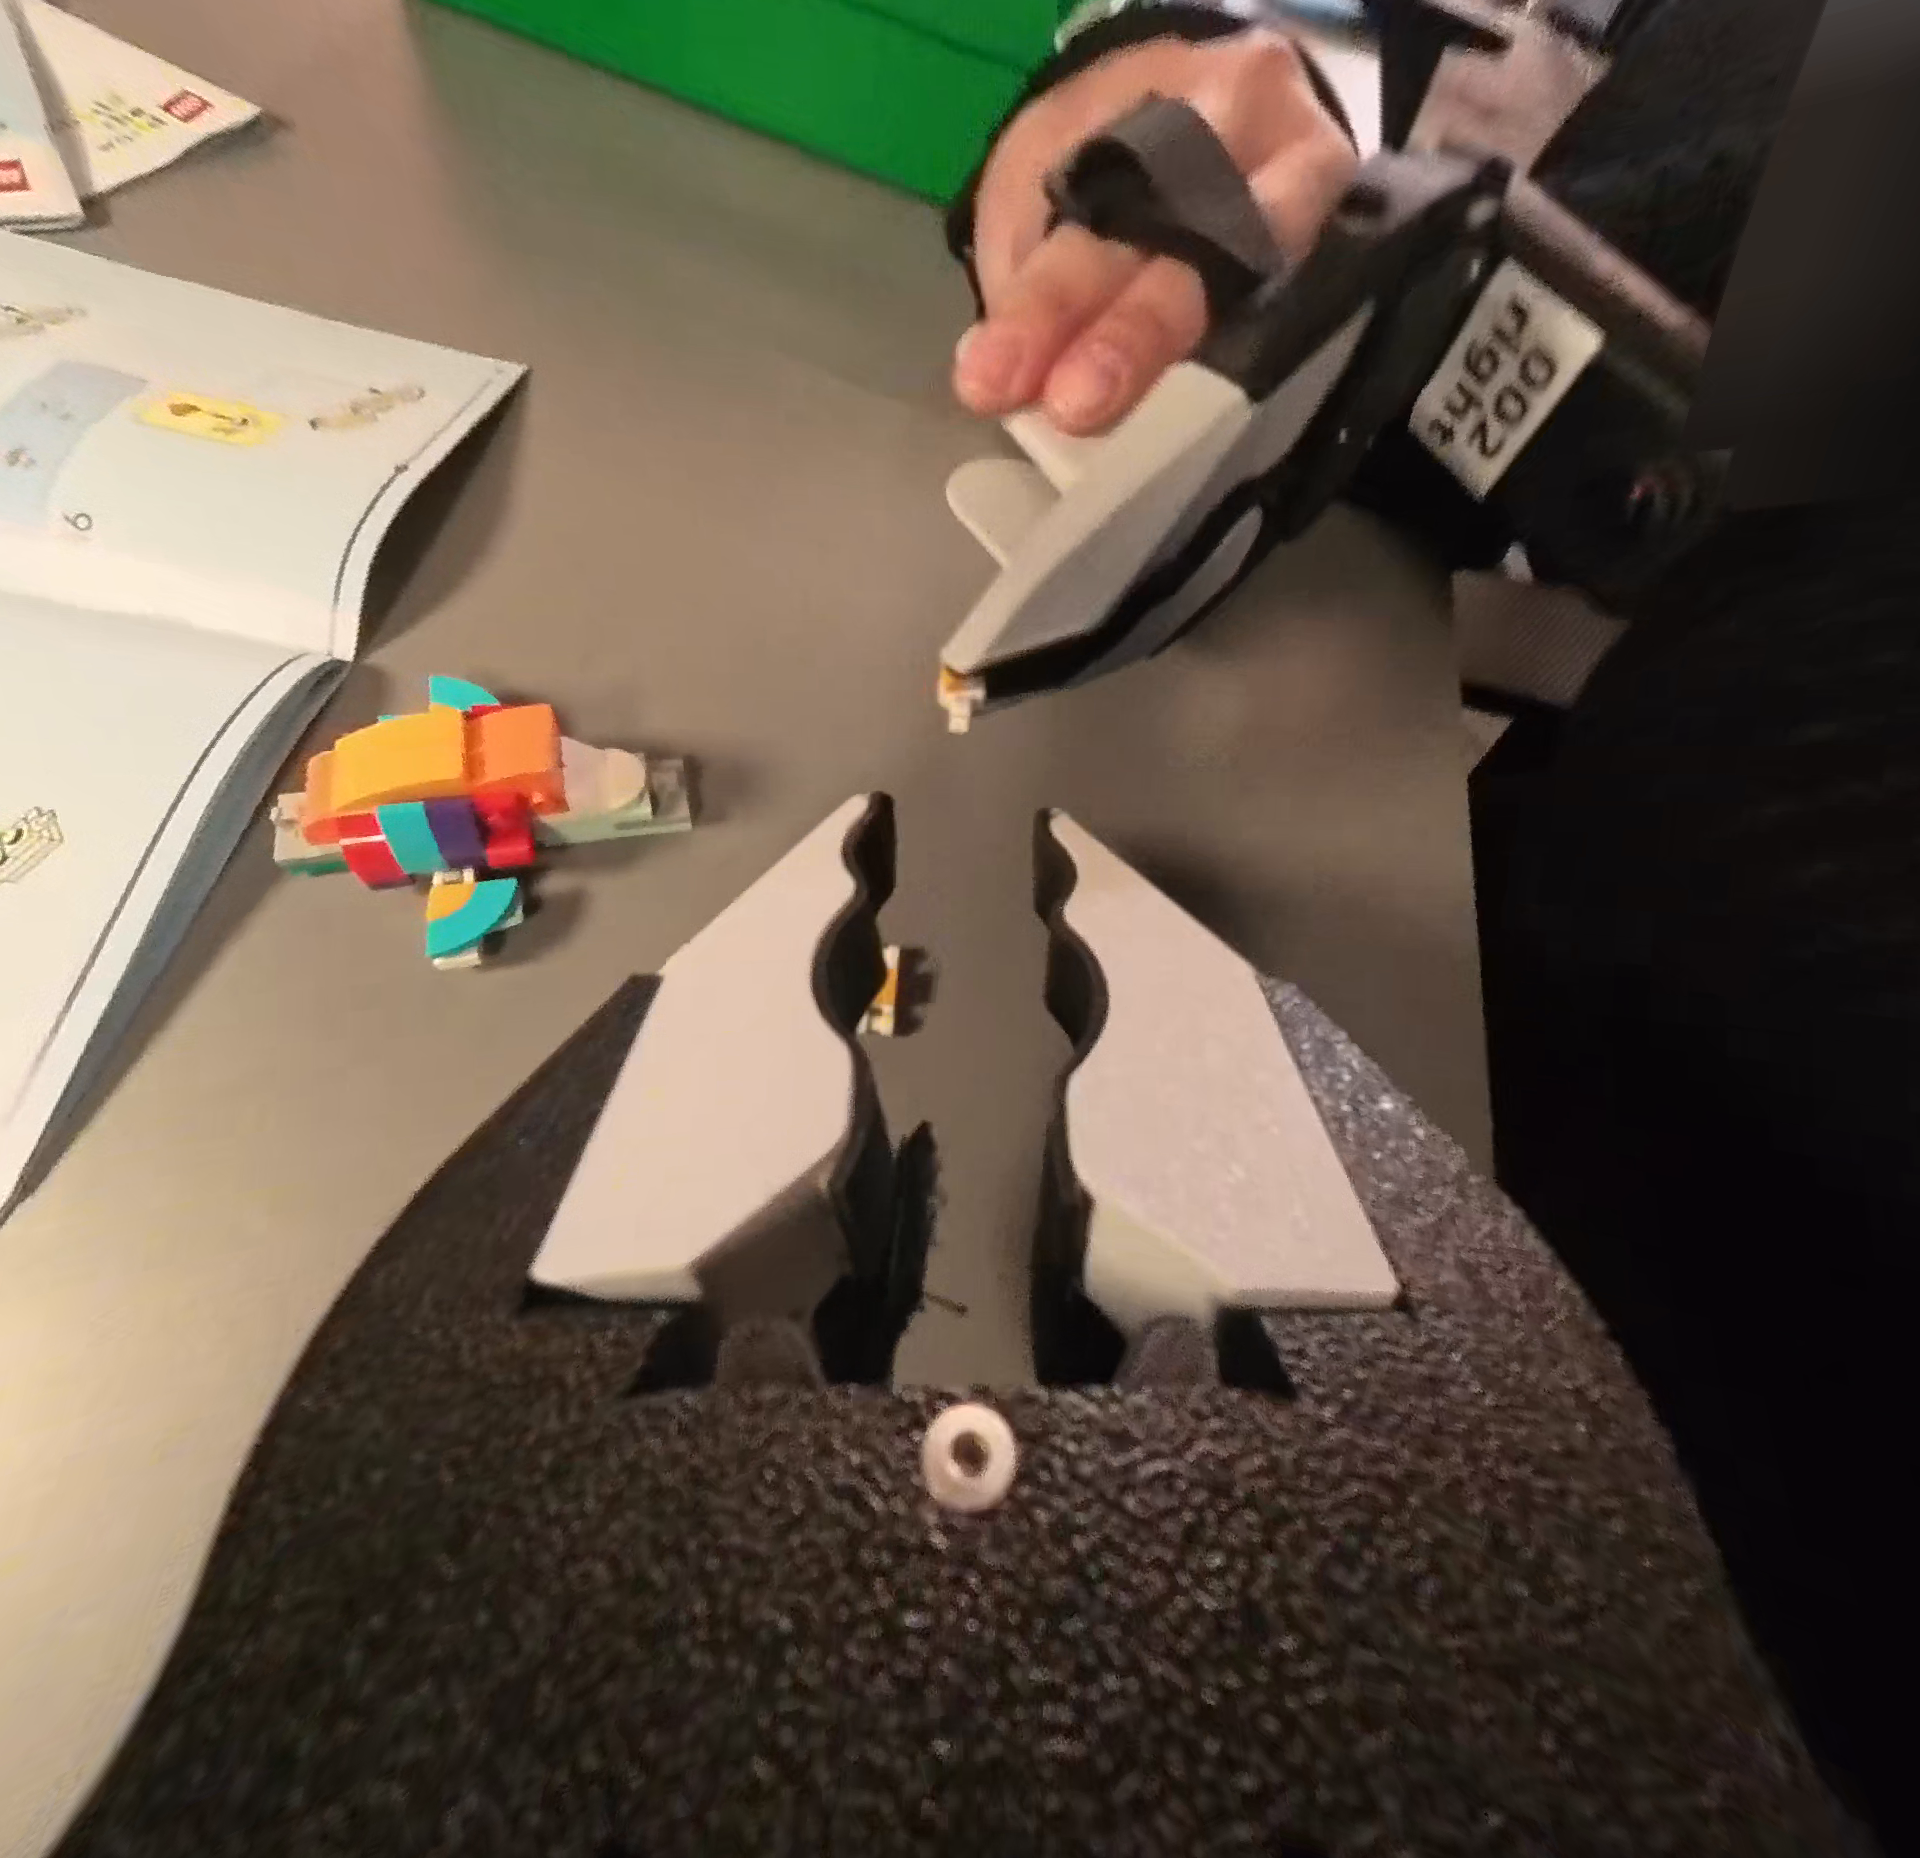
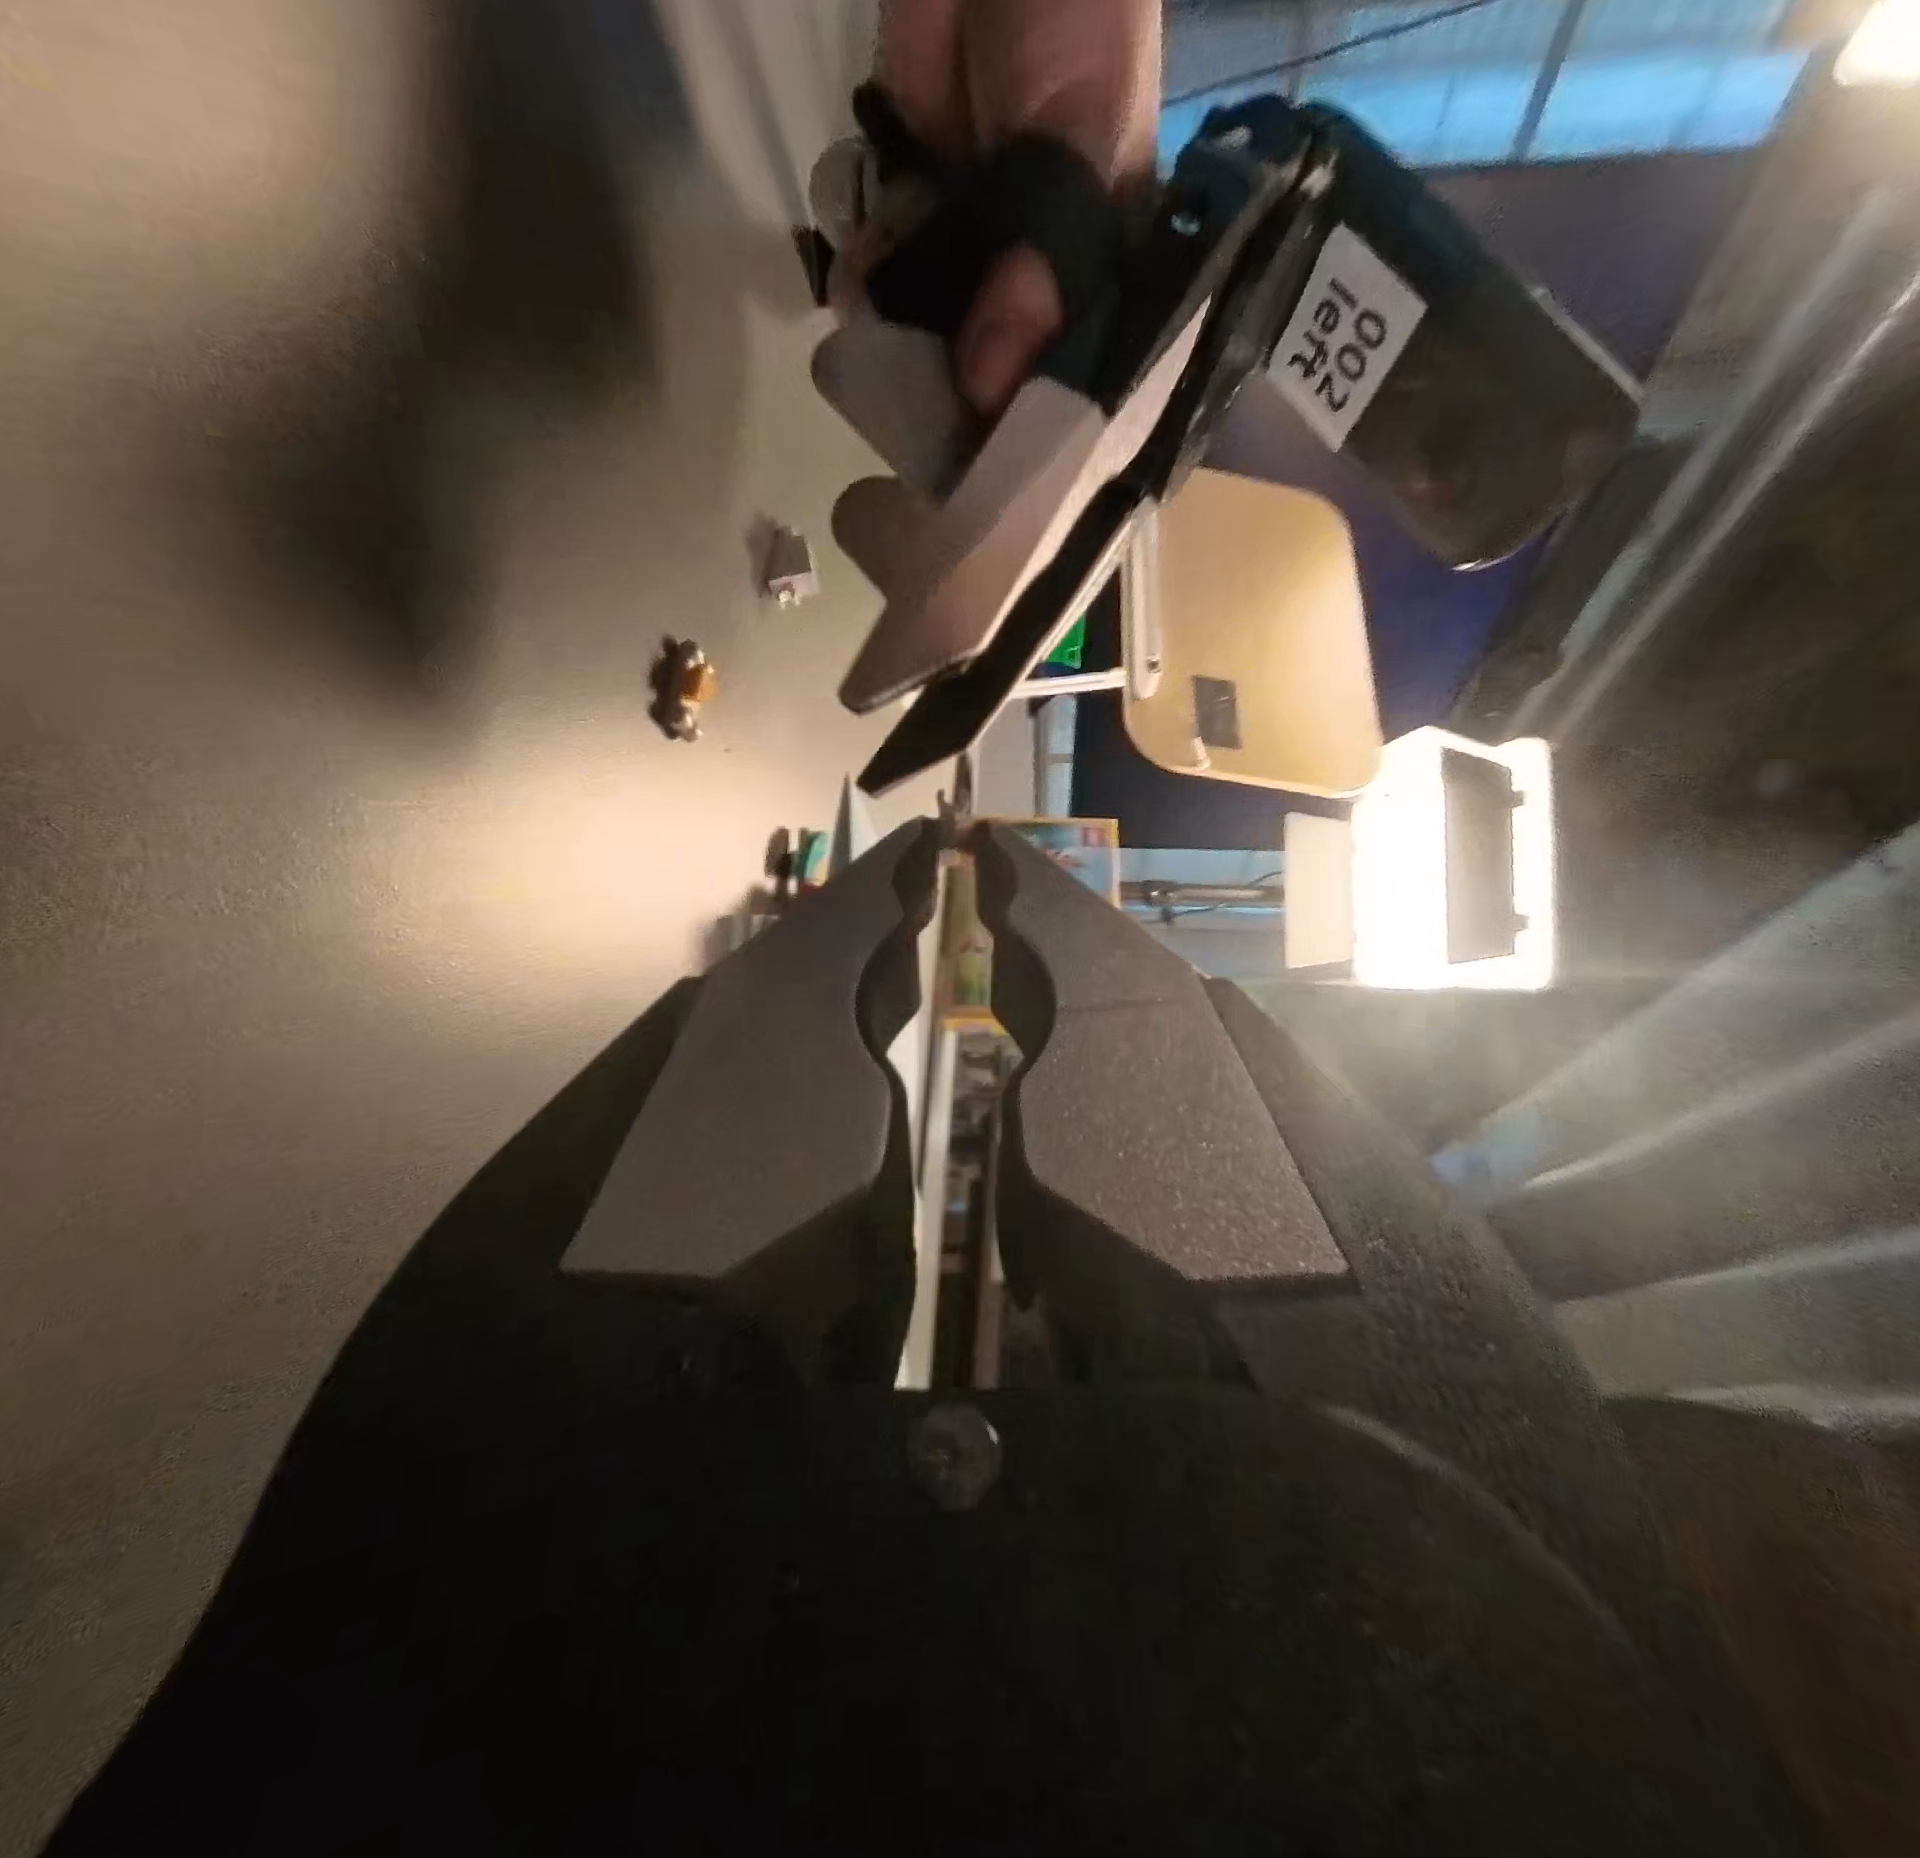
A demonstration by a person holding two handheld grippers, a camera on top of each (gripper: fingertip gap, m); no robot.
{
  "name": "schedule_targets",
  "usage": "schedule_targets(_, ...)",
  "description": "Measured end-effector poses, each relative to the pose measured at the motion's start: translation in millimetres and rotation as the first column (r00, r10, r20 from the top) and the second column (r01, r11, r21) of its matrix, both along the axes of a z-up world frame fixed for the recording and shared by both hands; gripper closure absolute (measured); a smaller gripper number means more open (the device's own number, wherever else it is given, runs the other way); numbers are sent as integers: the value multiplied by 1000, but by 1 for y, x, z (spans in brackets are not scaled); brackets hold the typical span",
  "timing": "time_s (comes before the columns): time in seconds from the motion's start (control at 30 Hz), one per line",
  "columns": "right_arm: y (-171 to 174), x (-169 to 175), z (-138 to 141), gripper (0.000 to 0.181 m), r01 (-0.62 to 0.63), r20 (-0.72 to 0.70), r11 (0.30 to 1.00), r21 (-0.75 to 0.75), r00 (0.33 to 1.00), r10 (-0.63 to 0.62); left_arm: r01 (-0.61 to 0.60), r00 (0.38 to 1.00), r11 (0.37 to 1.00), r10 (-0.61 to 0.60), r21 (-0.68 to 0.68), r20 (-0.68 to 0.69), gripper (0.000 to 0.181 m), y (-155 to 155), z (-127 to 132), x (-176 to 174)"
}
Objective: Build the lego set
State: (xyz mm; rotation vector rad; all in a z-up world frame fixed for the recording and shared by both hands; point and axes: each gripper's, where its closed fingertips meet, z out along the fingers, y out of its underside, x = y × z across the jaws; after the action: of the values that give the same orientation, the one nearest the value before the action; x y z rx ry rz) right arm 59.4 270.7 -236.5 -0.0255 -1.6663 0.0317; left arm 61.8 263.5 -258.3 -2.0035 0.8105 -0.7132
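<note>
**Small piece pinched, fish-like model waiting on the table**

Your right gripper (image 1: 961, 702) is clamped on a tiny yellow-and-white piece (image 1: 956, 709), pinched at the very tips and held in the air beyond your left gripper. In the right wrist view its fingers (image 2: 1023, 961) stand almost together, with only a thin sliver between them; the piece itself is too small there to make out well.

Your left gripper (image 1: 961, 832) is parted to a moderate gap and holds nothing. A second small yellow-and-white piece (image 1: 896, 989) lies on the grey table (image 1: 675, 374) in that gap, close to the inner face of the left finger; whether it touches the finger I cannot tell.

Left of the left gripper's tips lies the colourful model (image 1: 468, 811): orange curved bricks on top, red, teal and purple underneath, a grey plate at each end and a teal fin at the near side. It looks well along but not finished, since these two pieces are unattached. Farther left of the model the open instruction booklet (image 1: 208, 520) lies flat, and beyond it a green box (image 1: 748, 42).

Judging by this, what remains for you is to bring the held piece to the model and seat it, then the piece on the table.
</note>
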Motion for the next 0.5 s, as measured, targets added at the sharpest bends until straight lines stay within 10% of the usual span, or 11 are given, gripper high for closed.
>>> schedule_targets(0.5, -8, 3, 1, 176, -30, -11, 999, 39, 999, 31, 7, 993, 999, -11, 33, 121, 180, 3, 13, 8)
